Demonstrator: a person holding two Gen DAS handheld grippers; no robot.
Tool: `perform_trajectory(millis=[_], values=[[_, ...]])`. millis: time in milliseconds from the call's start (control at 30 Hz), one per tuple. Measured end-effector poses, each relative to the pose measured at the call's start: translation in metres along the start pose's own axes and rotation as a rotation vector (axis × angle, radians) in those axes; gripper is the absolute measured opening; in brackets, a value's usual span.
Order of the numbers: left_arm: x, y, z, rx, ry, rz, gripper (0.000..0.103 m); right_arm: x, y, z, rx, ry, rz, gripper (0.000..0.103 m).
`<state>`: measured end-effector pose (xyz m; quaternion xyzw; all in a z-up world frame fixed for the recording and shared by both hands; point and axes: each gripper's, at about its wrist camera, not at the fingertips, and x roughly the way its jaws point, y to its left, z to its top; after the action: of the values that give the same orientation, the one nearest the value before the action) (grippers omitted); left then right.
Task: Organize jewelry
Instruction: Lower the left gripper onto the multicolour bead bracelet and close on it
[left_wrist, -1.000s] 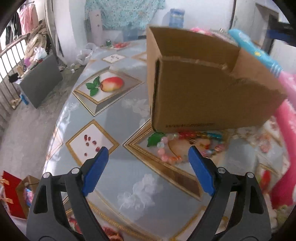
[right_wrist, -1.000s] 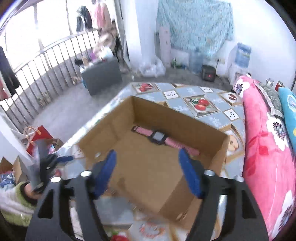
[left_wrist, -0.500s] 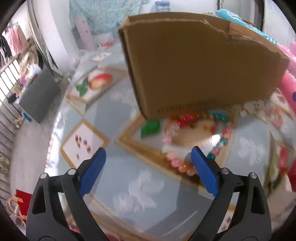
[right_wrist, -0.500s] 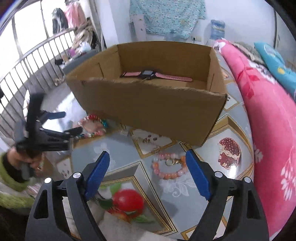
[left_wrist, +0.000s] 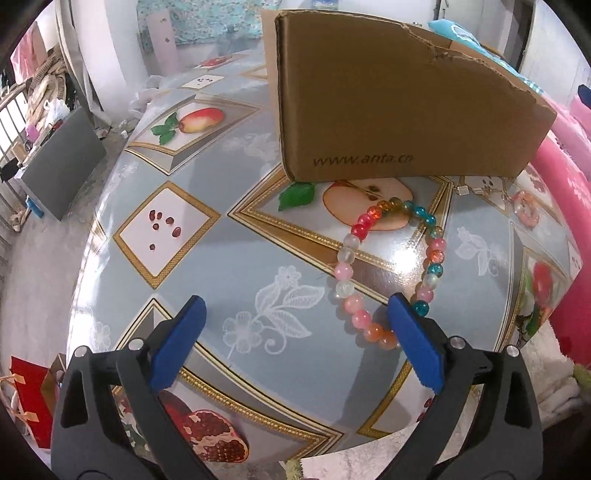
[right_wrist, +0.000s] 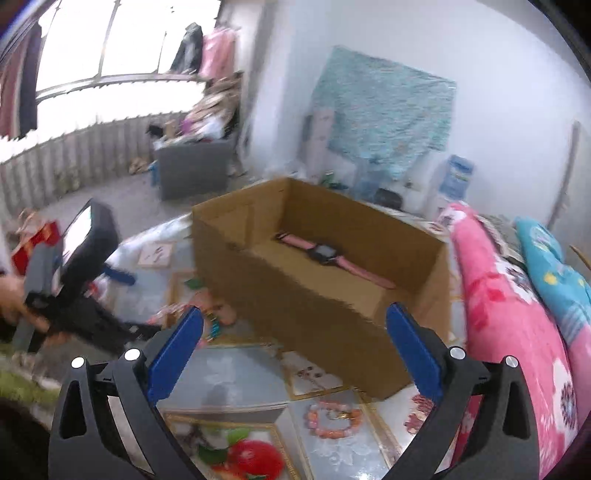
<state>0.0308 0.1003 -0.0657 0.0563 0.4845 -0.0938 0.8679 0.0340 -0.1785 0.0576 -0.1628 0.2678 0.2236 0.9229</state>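
The desk (left_wrist: 258, 258) carries an open cardboard box (left_wrist: 388, 103) holding a pink watch (right_wrist: 328, 254). Bare desk lies left of the multicoloured bead bracelet (left_wrist: 391, 273). Left gripper (left_wrist: 295, 350) and right gripper (right_wrist: 295, 354) fingers are opening wide, nothing between; the bracelet lies beside the left gripper's right finger.

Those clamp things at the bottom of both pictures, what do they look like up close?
Each is a two-finger tool. The left gripper and right gripper look alike: black plastic arms with triangular cut-outs and silver screw heads, tipped with flat bright blue pads. In the right wrist view, the other tool appears from the side as a black block, held by a hand beside a fuzzy green sleeve.
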Motion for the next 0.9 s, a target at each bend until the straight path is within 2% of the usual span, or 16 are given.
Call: perform_trajectory(millis=[100, 167, 233, 300, 333, 433, 467, 567, 767, 900], values=[[0.002, 0.003, 0.001, 0.005, -0.013, -0.006, 0.095, -0.004, 0.009, 0.002, -0.042, -0.024, 0.041, 0.097], [0.002, 0.002, 0.002, 0.008, -0.014, -0.004, 0.095, -0.006, 0.009, 0.006, -0.005, -0.049, 0.091, 0.097], [0.001, 0.001, 0.001, 0.005, -0.011, -0.005, 0.095, -0.001, 0.009, 0.004, 0.069, -0.052, 0.106, 0.097], [0.001, 0.001, 0.002, 0.005, -0.011, -0.002, 0.095, 0.015, 0.011, 0.001, 0.122, 0.009, 0.146, 0.097], [0.001, 0.002, 0.002, 0.003, -0.009, -0.003, 0.095, 0.027, 0.012, -0.002, 0.156, 0.055, 0.194, 0.096], [0.002, 0.003, 0.002, 0.001, -0.012, 0.0, 0.096, 0.064, 0.016, -0.012, 0.255, 0.17, 0.295, 0.075], [0.002, 0.003, 0.002, 0.002, -0.014, 0.0, 0.096, 0.076, 0.018, -0.015, 0.274, 0.207, 0.305, 0.065], [0.002, 0.003, 0.002, 0.004, -0.02, 0.0, 0.096, 0.109, 0.024, -0.025, 0.325, 0.3, 0.319, 0.044], [0.0, 0.002, 0.0, 0.011, -0.04, -0.002, 0.096, 0.133, 0.045, -0.022, 0.281, 0.349, 0.317, 0.029], [-0.002, -0.001, -0.001, 0.025, -0.064, 0.005, 0.095, 0.14, 0.058, -0.024, 0.224, 0.375, 0.281, 0.016]])
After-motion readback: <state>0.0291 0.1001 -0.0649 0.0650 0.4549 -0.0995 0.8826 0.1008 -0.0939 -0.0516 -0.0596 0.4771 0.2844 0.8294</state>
